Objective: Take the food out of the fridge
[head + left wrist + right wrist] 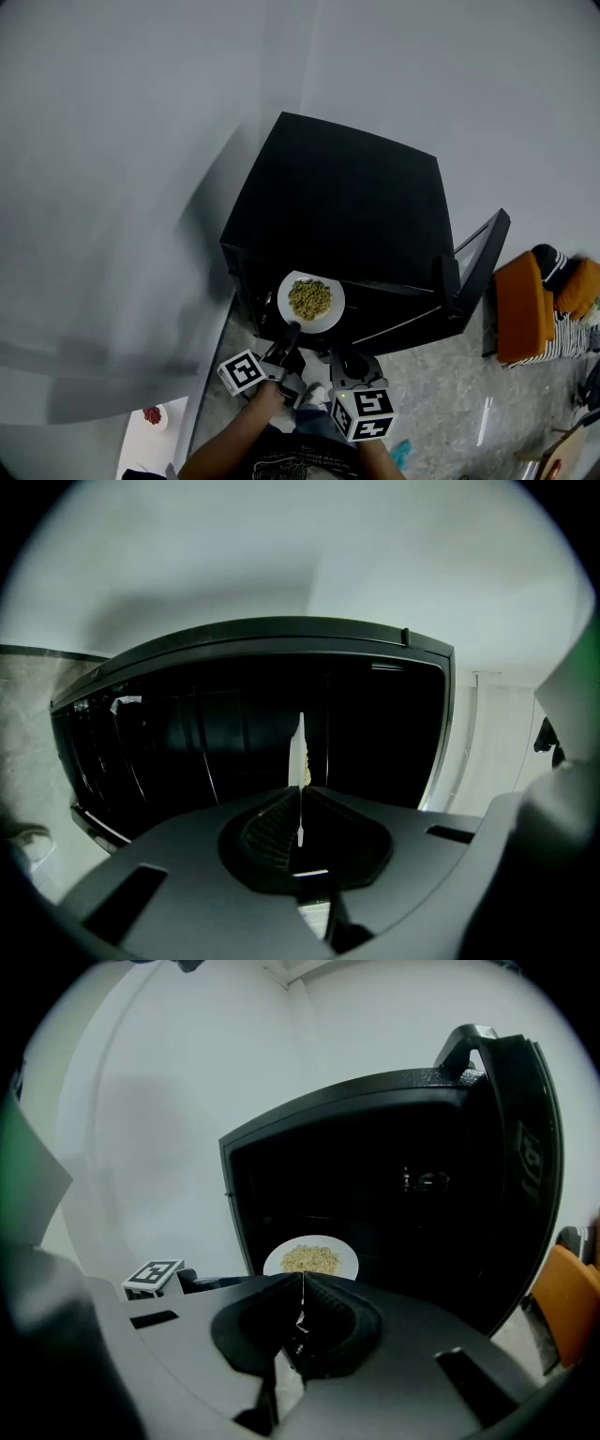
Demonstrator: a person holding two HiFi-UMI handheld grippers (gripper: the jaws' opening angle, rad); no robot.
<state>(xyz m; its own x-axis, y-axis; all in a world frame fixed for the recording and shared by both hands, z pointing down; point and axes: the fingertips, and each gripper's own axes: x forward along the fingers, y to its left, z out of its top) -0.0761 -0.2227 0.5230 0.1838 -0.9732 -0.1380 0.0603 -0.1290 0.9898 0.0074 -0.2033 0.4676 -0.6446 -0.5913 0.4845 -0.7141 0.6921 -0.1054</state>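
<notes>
Left gripper (287, 336) clamped on plate (323, 324) rim, lower centre.
Right gripper (302, 1299) jaws closed, seemingly empty; yellowish food (310, 299) on plate, fridge (347, 206) door open.

1. Type of place: a bare indoor room, closer to a staged test or office space than a fitted home kitchen
2. Walls (112, 141): plain pale grey, unadorned, filling 8 to 2 o'clock in the head view and meeting in a corner behind the appliance
3. Floor (450, 394): hard, grey, speckled, at 5 o'clock
4. Fridge (347, 206): small, black, freestanding at centre, set directly on the floor, its door (478, 267) swung open at 3 o'clock
5. Orange seat (523, 309): at 4 o'clock, a striped sleeve (567, 337) beside it
6. White dish (152, 415): red contents, on a pale surface at 7 o'clock
</notes>
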